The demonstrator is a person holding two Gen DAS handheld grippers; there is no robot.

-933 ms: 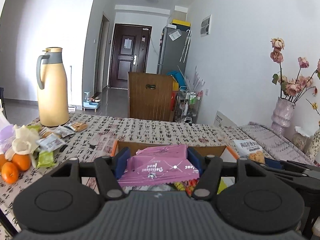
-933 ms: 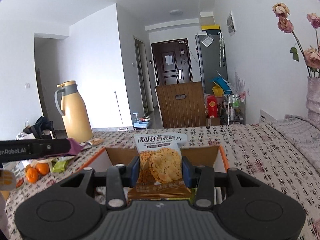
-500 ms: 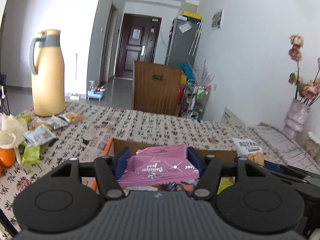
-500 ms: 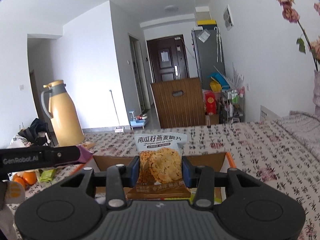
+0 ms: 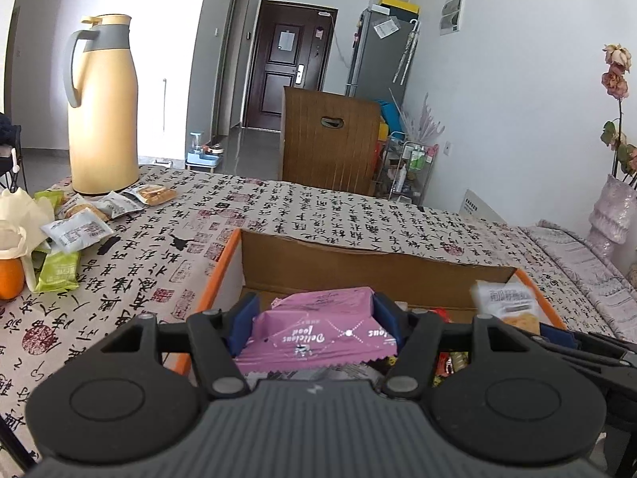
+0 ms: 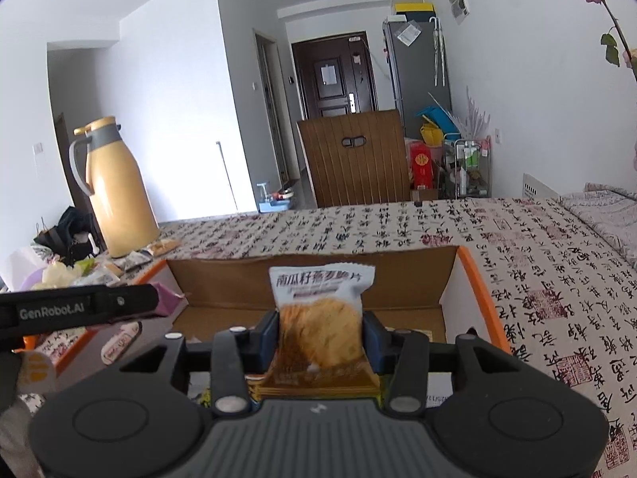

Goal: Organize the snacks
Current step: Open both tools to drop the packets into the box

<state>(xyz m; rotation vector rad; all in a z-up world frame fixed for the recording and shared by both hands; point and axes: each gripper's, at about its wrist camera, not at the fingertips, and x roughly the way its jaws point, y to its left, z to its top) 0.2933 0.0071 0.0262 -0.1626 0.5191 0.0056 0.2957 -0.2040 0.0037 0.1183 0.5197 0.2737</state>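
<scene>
Both packets lowered toward box; only left view shows oranges.

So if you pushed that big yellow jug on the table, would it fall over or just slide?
Pushed up high, the yellow jug would probably tip, because it is tall and narrow. Pushed low, it might drag on the patterned tablecloth rather than slide. How heavy it is depends on what's inside, which can't be seen.
</scene>
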